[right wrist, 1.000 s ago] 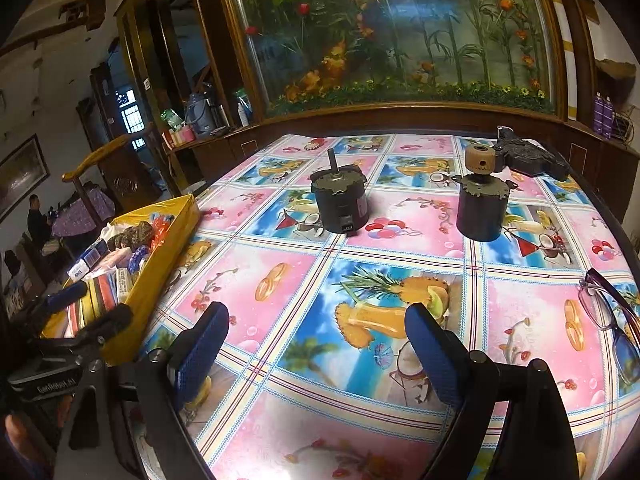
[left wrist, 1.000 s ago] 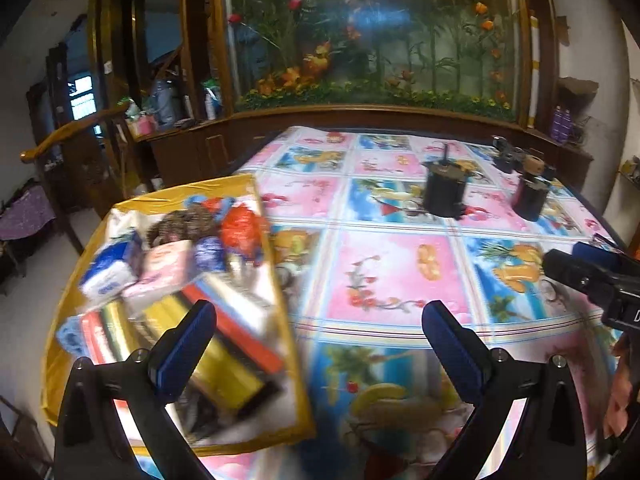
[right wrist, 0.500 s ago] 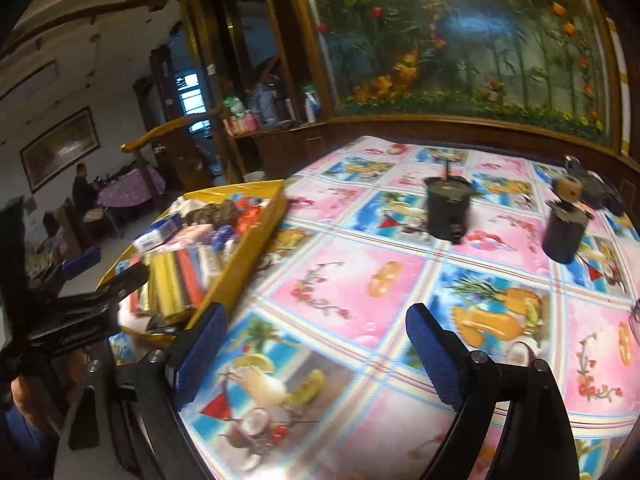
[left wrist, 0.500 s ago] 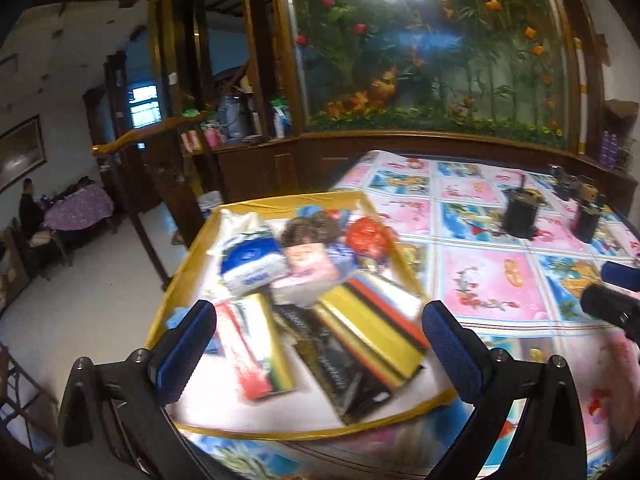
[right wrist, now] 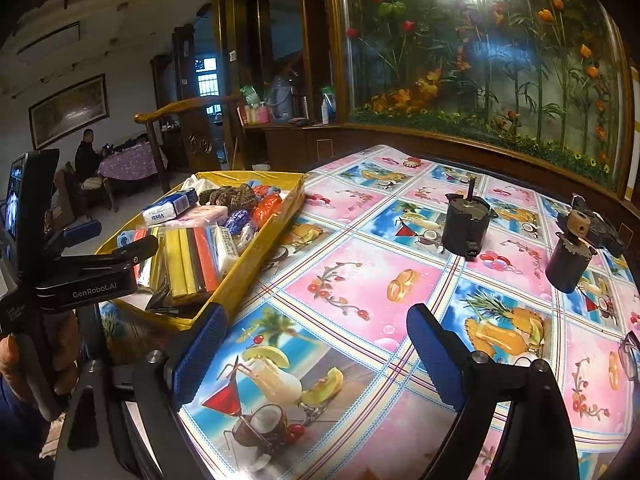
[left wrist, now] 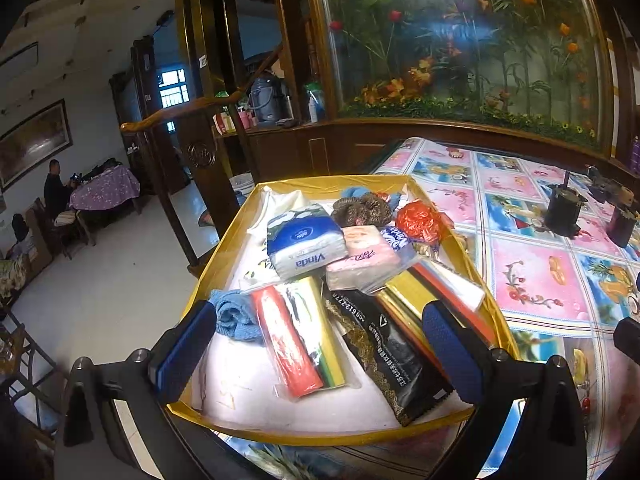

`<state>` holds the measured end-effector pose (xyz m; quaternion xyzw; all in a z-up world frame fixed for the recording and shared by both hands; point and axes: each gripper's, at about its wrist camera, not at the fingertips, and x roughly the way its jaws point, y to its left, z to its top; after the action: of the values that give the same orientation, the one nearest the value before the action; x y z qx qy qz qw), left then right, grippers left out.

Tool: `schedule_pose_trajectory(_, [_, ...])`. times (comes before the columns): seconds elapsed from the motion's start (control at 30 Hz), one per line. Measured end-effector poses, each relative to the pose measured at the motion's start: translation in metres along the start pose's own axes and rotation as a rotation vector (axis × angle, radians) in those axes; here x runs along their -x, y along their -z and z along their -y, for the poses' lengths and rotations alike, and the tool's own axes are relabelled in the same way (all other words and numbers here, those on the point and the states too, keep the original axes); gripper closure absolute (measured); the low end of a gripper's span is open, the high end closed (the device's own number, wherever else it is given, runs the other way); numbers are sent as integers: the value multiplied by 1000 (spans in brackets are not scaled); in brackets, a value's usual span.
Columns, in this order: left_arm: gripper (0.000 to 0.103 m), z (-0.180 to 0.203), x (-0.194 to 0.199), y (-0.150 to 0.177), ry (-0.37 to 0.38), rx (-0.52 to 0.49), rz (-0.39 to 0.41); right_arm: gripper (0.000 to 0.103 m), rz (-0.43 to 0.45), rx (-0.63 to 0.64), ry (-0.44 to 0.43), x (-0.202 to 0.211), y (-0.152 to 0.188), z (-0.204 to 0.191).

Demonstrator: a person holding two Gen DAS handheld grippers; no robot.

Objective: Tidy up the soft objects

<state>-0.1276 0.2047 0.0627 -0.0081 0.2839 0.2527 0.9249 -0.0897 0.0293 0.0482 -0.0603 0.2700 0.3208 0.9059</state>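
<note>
A gold tray [left wrist: 224, 256] [right wrist: 256, 264] at the table's left corner is piled with soft goods: a blue Vinda tissue pack [left wrist: 306, 246] [right wrist: 170, 208], a pink tissue pack [left wrist: 362, 262], a blue cloth [left wrist: 236, 316], packed coloured cloths [left wrist: 296, 344] [right wrist: 192, 260], a black packet [left wrist: 384, 348], brown scourers [left wrist: 362, 208] and an orange-red plastic ball [left wrist: 420, 222]. My left gripper [left wrist: 320, 354] hovers open over the tray's near end, empty. My right gripper [right wrist: 316, 346] stands open and empty over the tablecloth, right of the tray.
Two dark cylindrical parts [right wrist: 466, 226] [right wrist: 570, 258] stand on the patterned tablecloth [right wrist: 360, 280] toward the far right. Glasses [right wrist: 630, 354] lie at the right edge. A large planted glass tank [right wrist: 480, 60] backs the table. A seated person [left wrist: 54, 194] is far left.
Both grippers have swung left. The left one now looks straight down onto the tray; the tray has come closer in the right wrist view. Both jaws stay open.
</note>
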Motion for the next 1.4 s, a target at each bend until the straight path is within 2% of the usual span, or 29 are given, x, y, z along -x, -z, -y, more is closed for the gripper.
schedule_pose_trajectory(1.2, [0,3,-14,8,-29,-15,-53,9,-18,27,-2,-3,4,-5])
schedule_pose_trajectory(1.4, [0,8,-16,12,11,-21,-75,9,-16,26,0,-4,5,-5])
